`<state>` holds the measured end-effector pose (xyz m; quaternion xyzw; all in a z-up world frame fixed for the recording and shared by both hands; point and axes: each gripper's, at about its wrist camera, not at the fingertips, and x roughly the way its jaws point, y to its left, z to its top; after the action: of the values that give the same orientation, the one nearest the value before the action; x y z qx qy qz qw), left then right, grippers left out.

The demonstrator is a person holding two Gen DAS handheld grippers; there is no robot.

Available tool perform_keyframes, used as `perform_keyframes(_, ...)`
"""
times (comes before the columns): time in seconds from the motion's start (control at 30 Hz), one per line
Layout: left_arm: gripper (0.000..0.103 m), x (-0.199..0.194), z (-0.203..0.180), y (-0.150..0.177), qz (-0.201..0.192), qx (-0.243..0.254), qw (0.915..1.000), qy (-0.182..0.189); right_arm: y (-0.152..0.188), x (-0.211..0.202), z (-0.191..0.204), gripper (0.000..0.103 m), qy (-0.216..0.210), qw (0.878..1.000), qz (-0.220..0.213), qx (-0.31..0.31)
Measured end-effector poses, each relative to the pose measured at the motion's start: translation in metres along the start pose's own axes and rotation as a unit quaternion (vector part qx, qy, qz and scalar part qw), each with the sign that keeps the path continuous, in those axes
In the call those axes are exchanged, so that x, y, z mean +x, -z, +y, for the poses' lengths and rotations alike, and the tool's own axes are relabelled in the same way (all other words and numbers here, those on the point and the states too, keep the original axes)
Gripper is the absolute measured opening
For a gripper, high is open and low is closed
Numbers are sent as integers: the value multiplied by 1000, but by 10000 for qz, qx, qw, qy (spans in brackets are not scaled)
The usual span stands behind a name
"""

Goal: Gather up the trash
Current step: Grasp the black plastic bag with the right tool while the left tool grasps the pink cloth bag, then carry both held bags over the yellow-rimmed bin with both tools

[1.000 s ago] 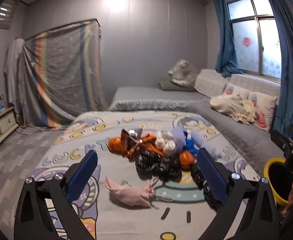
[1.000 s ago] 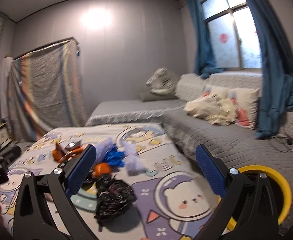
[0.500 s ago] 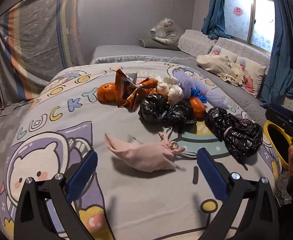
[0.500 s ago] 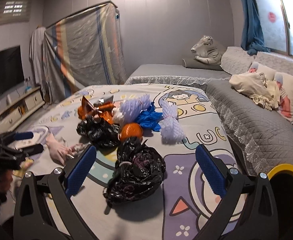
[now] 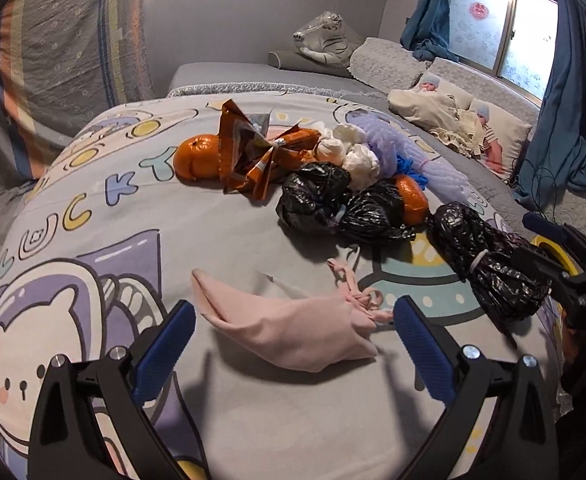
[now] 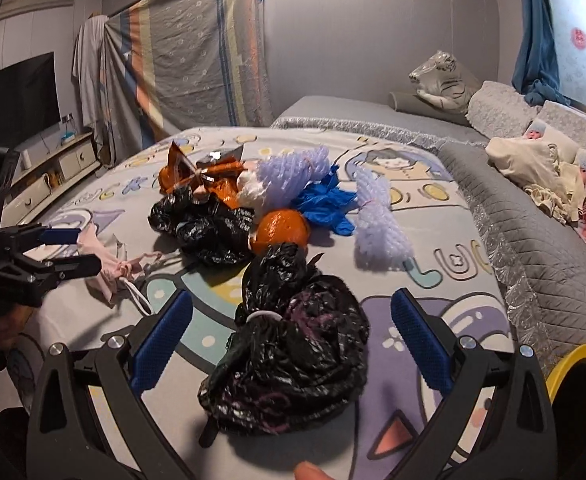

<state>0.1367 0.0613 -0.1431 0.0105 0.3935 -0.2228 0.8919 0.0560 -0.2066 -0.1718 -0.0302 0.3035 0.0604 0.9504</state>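
- The pink bag [image 5: 293,330] lies flat on the cartoon-print cover [image 5: 105,240], long axis running left to right across the left wrist view, its knotted drawstring end [image 5: 357,300] toward the right and its pointed corner toward the left.
- The left gripper [image 5: 293,344] hovers with its blue fingers [image 5: 165,344] spread wide, one at either end of the pink bag; no contact with the bag can be made out.
- The tied black bag [image 6: 293,344] sits between the spread fingers of the right gripper [image 6: 289,340], its long axis running away from the camera, with a white tie [image 6: 263,314] cinching its neck; whether the pads touch it cannot be told.
- Behind these sits the main heap: two more black bags [image 5: 341,208], an orange [image 5: 197,156], an orange foil wrapper [image 5: 253,148], white wads [image 5: 349,148], lilac foam netting [image 6: 377,220] and a blue glove [image 6: 325,204].
- A second orange [image 6: 281,230] is half hidden behind the black bags.
- A yellow bin [image 6: 581,384] shows at the bed's right edge, cut off by the frame.
- In the right wrist view, the left gripper partly covers the pink bag.
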Motion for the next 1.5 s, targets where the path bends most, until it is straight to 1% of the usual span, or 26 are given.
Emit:
perform_keyframes(0.13, 96, 6, 4, 0, 13, -135, 9999, 22, 0, 13, 1, 95, 35, 9999, 134, -100)
perform_keyframes(0.2, 91, 9, 5, 0, 40, -150, 9999, 64, 0, 17, 0, 95, 31, 9997, 212, -129)
perform_keyframes(0.3, 89, 13, 4, 0, 114, -135, 9998, 98, 3, 21, -2, 93, 88, 9992, 338, -189)
perform_keyframes(0.33, 88, 16, 4, 0, 148, -134, 9997, 105, 3, 23, -3, 90, 119, 9990, 387, -201)
perform_keyframes(0.37, 86, 18, 4, 0, 190, -137, 9997, 110, 3, 24, -3, 84, 147, 9988, 425, -209)
perform_keyframes(0.43, 81, 22, 3, 0, 250, -139, 9995, 125, 5, 27, -4, 83, 225, 9981, 511, -245)
perform_keyframes(0.47, 80, 23, 2, 0, 262, -136, 9995, 119, 5, 29, -4, 81, 250, 9979, 537, -251)
perform_keyframes(0.63, 69, 28, -4, -5, 302, -73, 9995, 114, 7, 33, -6, 75, 219, 9979, 580, -197)
perform_keyframes(0.73, 59, 32, -8, -7, 345, -32, 9993, 109, 8, 36, -4, 67, 211, 9975, 634, -215)
perform_keyframes(0.8, 49, 35, -11, -8, 363, -2, 9993, 121, 9, 39, -4, 62, 190, 9971, 701, -211)
perform_keyframes(0.83, 48, 36, -14, -9, 368, 16, 9992, 126, 9, 39, -5, 58, 185, 9971, 708, -201)
perform_keyframes(0.87, 44, 36, -16, -9, 357, 21, 9993, 121, 9, 38, -5, 51, 192, 9972, 693, -192)
perform_keyframes(0.9, 43, 36, -17, -10, 336, 16, 9994, 123, 9, 37, -5, 48, 218, 9974, 664, -190)
perform_keyframes(0.97, 37, 35, -17, -11, 310, -18, 9994, 150, 9, 36, -5, 37, 217, 9975, 644, -181)
perform_keyframes(1.07, 31, 32, -17, -12, 285, -100, 9993, 235, 8, 33, -6, 29, 238, 9979, 579, -146)
perform_keyframes(1.23, 28, 19, -19, -12, 149, -94, 9994, 301, 3, 21, -12, 27, 185, 9991, 370, 18)
perform_keyframes(1.5, 27, -5, -20, -11, -141, -119, 9987, 479, -6, -8, -26, 27, 39, 9991, 152, 389)
